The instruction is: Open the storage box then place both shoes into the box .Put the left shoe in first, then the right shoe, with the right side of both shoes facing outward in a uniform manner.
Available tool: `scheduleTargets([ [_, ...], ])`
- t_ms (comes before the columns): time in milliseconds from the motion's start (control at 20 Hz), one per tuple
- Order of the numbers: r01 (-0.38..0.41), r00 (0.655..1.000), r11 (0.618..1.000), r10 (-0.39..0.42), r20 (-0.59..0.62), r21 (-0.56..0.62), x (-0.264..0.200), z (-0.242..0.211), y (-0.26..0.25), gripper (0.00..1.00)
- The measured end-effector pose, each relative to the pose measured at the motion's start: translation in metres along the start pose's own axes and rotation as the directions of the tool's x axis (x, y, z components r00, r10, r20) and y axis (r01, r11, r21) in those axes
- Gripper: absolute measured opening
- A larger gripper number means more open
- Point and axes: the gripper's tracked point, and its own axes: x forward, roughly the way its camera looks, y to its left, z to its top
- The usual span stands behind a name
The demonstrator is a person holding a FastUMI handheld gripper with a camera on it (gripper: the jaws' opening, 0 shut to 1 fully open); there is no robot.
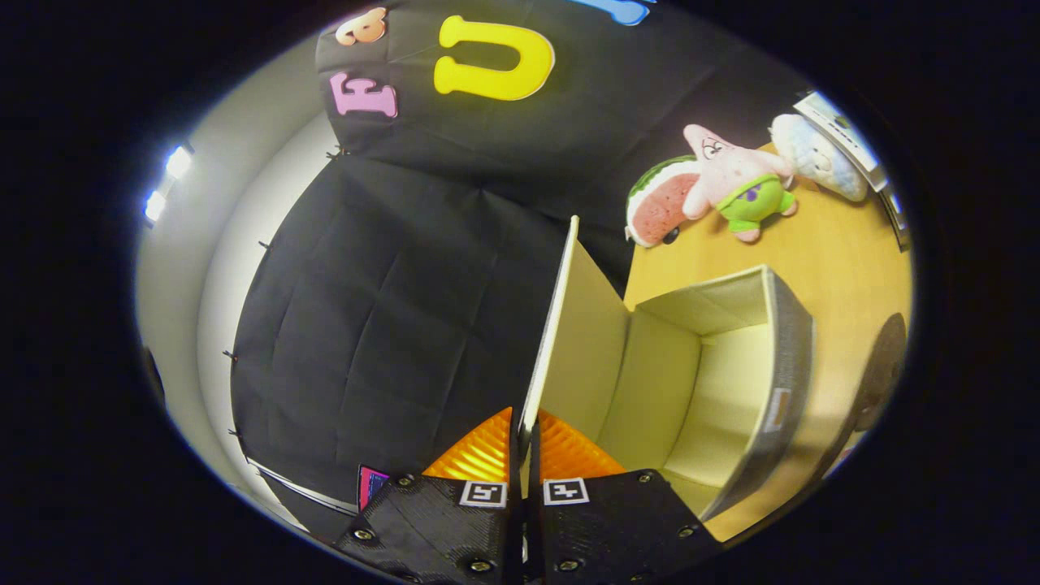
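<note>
— Black cloth walled the booth behind a wooden table. What was the gripper doing?

— Its fingers were pinched closed on the lid of the storage box, holding it upright, likely so the mouth stayed clear for the shoes.

— Where was the box?

— Just ahead of the fingers on the table, open and bare inside.

— And the count?

— One box, one lid, three plush toys beyond it. I counted no shoes inside.
</note>
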Motion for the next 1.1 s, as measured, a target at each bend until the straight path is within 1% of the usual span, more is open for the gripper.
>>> scheduleTargets([
  [150, -0.015, 0.999, 1.000, 0.014, -0.045, -0.021, 0.040, -0.007, 0.023, 0.02],
  [300, -0.015, 0.995, 0.999, 0.012, -0.101, -0.036, 0.078, -0.019, 0.042, 0.02],
  [450, -0.001, 0.991, 0.998, -0.007, -0.130, -0.060, 0.118, -0.035, 0.042, 0.02],
  [600, 0.016, 0.986, 0.996, -0.031, -0.167, -0.091, 0.159, -0.059, 0.033, 0.02],
  [650, 0.033, 0.983, 0.995, -0.050, -0.177, -0.095, 0.167, -0.067, 0.028, 0.02],
  [750, 0.074, 0.976, 0.991, -0.095, -0.196, -0.113, 0.189, -0.085, 0.012, 0.02],
  [900, 0.163, 0.951, 0.972, -0.200, -0.236, -0.167, 0.218, -0.114, -0.026, 0.02],
  [950, 0.205, 0.937, 0.957, -0.252, -0.241, -0.204, 0.228, -0.123, -0.041, 0.02],
  [1100, 0.325, 0.884, 0.891, -0.406, -0.233, -0.318, 0.244, -0.144, -0.090, 0.02],
])
